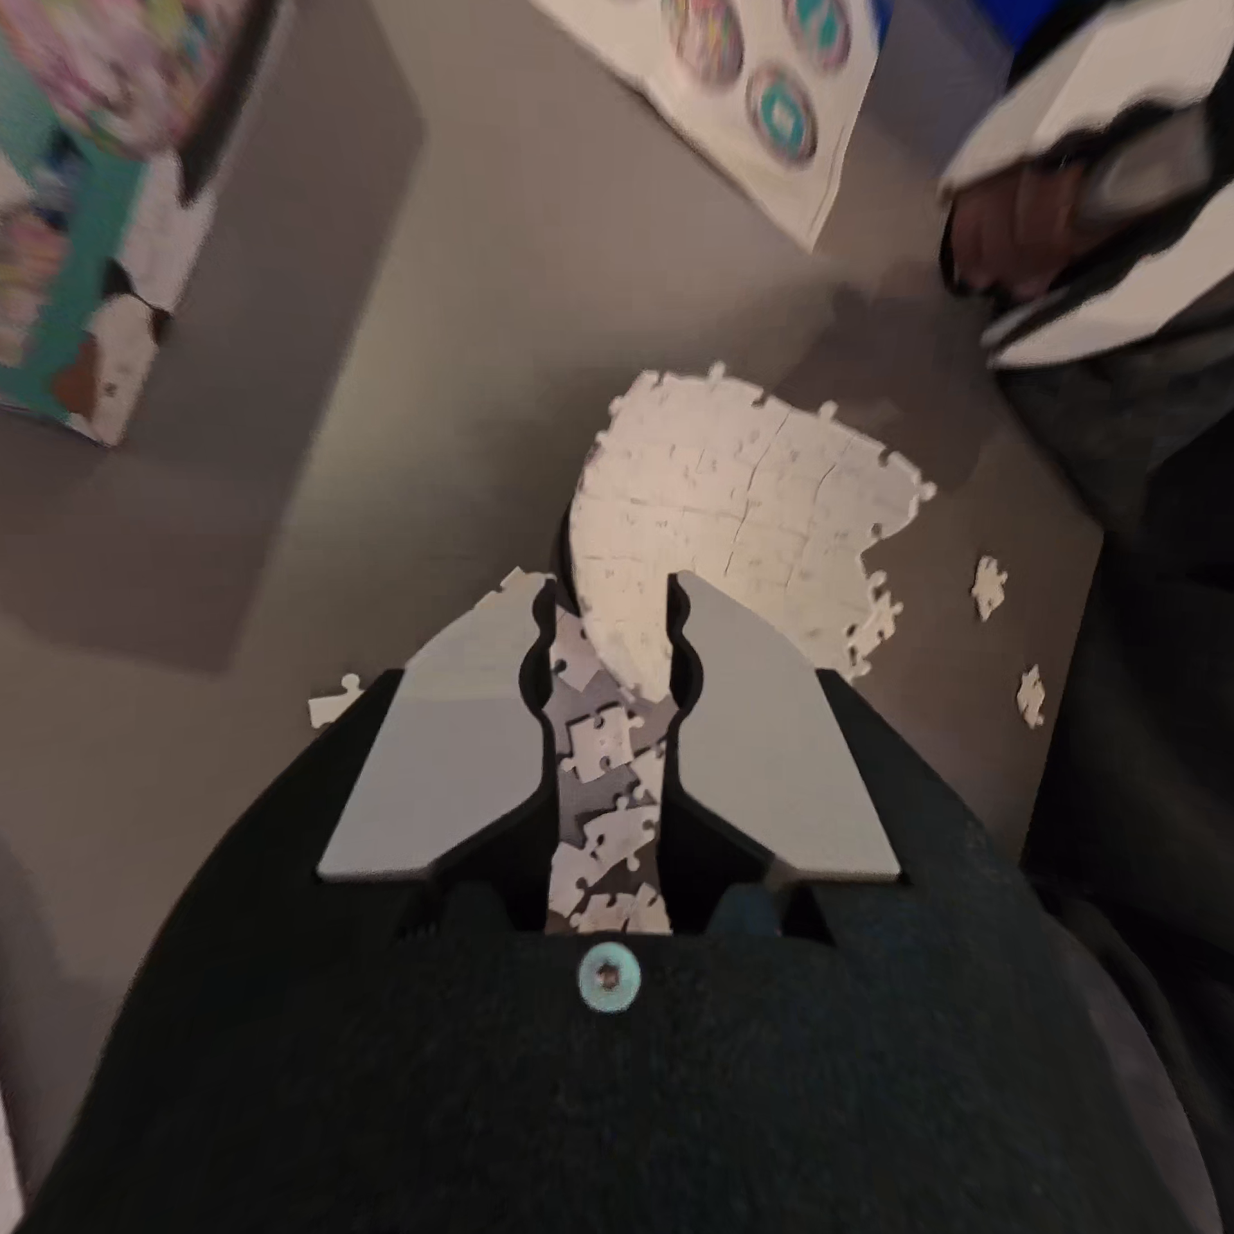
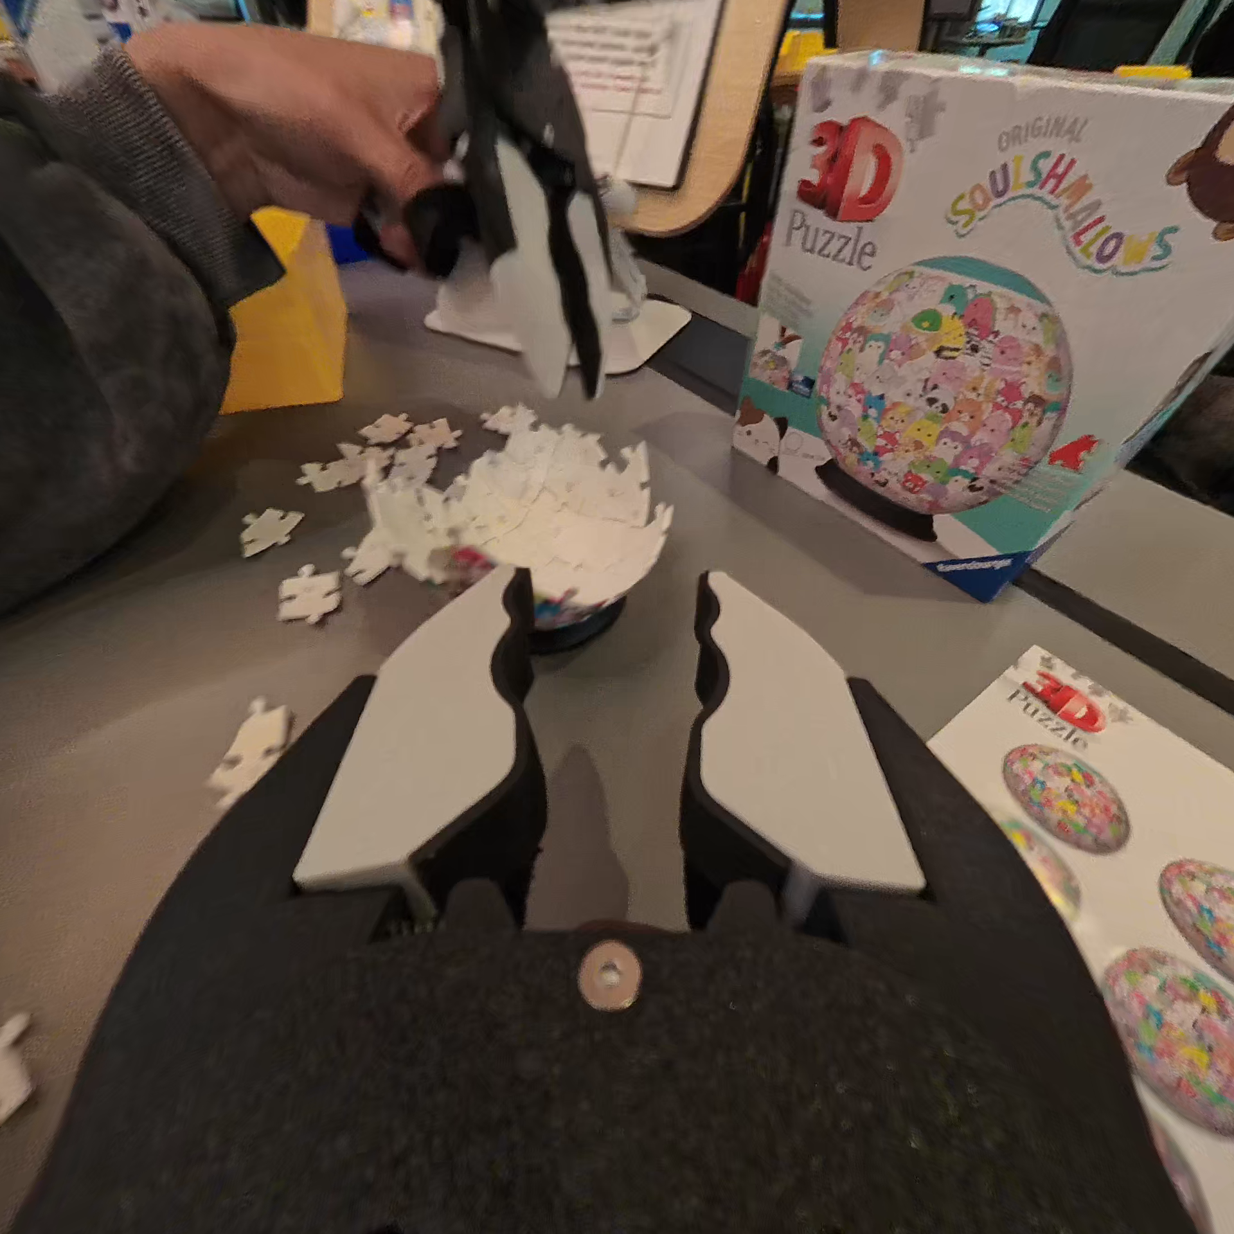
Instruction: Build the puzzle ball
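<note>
My left tongs (image 1: 611, 587) hang spread above the half-built puzzle ball (image 1: 734, 514); my right tongs (image 2: 611, 587), spread and empty, sit just before it on the tabletop (image 2: 801, 634).

The puzzle ball (image 2: 561, 507) is only half made. It looks like a white bowl with a bumpy edge, open at the top, colourful outside, sitting on a dark round stand (image 2: 574, 631). Loose white pieces (image 2: 308, 594) lie flat around it, at about nine o'clock.
</note>
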Tool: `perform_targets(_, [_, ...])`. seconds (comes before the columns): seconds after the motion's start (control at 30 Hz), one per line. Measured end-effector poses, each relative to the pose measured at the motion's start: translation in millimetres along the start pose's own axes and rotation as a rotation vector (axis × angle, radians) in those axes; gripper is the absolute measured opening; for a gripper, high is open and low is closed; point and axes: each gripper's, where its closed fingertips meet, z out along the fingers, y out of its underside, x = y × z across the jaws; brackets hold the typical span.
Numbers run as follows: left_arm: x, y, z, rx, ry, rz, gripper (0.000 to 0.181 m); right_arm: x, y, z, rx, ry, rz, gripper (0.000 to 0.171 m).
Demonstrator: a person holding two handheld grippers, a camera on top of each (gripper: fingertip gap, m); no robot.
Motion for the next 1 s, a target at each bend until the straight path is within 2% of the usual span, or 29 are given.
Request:
perform_targets(0.07, [9, -9, -17, 0.088, -0.069, -0.01, 0.032, -19, 11, -14, -0.038, -0.036, 0.004, 0.046])
perform_targets(0.17, [19, -18, -58, 0.202, -0.35, 0.032, 0.034, -44, 27, -35, -0.067, -0.062, -0.039, 0.048])
perform_targets(0.23, [46, -20, -83, 0.309, -0.48, 0.071, 0.036, -62, 37, -49, -0.059, -0.092, -0.025, 0.049])
perform_targets(0.33, [106, 0, -89, 0.423, -0.503, 0.082, 0.038, -97, 51, -70, -0.081, -0.191, 0.05, 0.051])
perform_targets(0.43, [165, 38, -59, 0.512, -0.445, 0.053, 0.047, -117, 62, -97, -0.096, -0.205, 0.102, 0.051])
perform_targets(0.53, [214, 88, -8, 0.566, -0.407, 0.002, 0.057, -136, 68, -123, -0.113, -0.226, 0.11, 0.051])
perform_targets(0.67, [269, 148, 66, 0.548, -0.37, -0.124, 0.058, -149, 88, -149, -0.203, -0.154, 0.102, 0.05])
perform_targets(0.73, [296, 170, 101, 0.481, -0.327, -0.169, 0.057, -163, 96, -160, -0.223, -0.144, 0.122, 0.046])
perform_targets(0.83, [310, 180, 132, 0.343, -0.386, -0.085, 0.055, -179, 102, -168, -0.235, -0.156, 0.099, 0.044])
perform_targets(0.9, [302, 179, 140, 0.268, -0.464, -0.009, 0.055, -180, 105, -165, -0.256, -0.15, 0.054, 0.044])
perform_targets(1.0, [293, 168, 149, 0.215, -0.45, 0.036, 0.055, -181, 114, -160, -0.305, -0.165, 0.108, 0.043])
